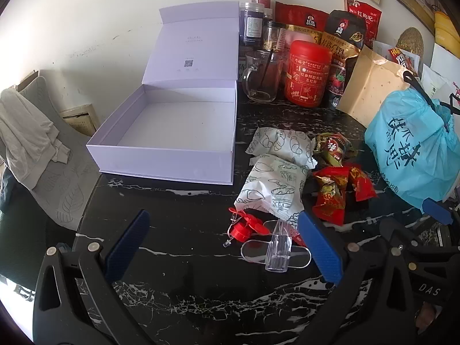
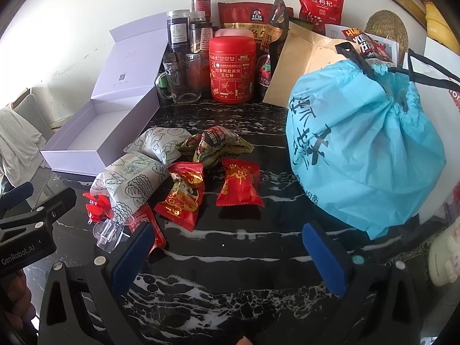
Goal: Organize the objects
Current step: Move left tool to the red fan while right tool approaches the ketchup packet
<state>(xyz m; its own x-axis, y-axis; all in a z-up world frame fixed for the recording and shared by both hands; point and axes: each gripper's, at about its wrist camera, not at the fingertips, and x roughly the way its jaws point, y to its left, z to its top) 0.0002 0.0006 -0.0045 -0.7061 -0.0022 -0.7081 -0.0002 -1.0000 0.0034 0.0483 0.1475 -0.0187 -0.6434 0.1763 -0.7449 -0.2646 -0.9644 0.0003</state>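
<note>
- Black marble table (image 1: 187, 218) with white veins carries everything in sight.
- Lavender box (image 1: 161, 155) sits open at the table's left edge — its lid (image 1: 192, 51) stands upright against the wall, and nothing shows inside it.
- Just right of the box lie two white snack packets (image 1: 273, 184) printed with green line drawings, one partly over the other.
- Red candy wrappers (image 2: 238, 187) and a green-and-red wrapper (image 2: 215, 143) are scattered beside the white packets, some touching each other.
- A small red plastic toy (image 1: 247, 227) and a clear plastic piece (image 1: 277, 248) lie at the near end of the white packets, close to one another.
- Left gripper (image 1: 224, 247) hovers low over the table with its blue-padded fingers (image 1: 129, 244) spread wide, holding nothing; the clear piece and red toy sit between them in the left wrist view.
- Right gripper (image 2: 227, 258) is likewise spread wide and empty, its blue fingers (image 2: 325, 258) above bare marble just in front of the red wrappers.
- A large blue drawstring bag (image 2: 359, 149) rests on the right side of the table.
- At the back stand a red canister (image 2: 232, 72), a glass mug (image 2: 181, 80), dark jars (image 2: 178, 28) and several pouches — all close against the wall.
- A grey cloth (image 1: 26, 132) hangs over a chair left of the table.
</note>
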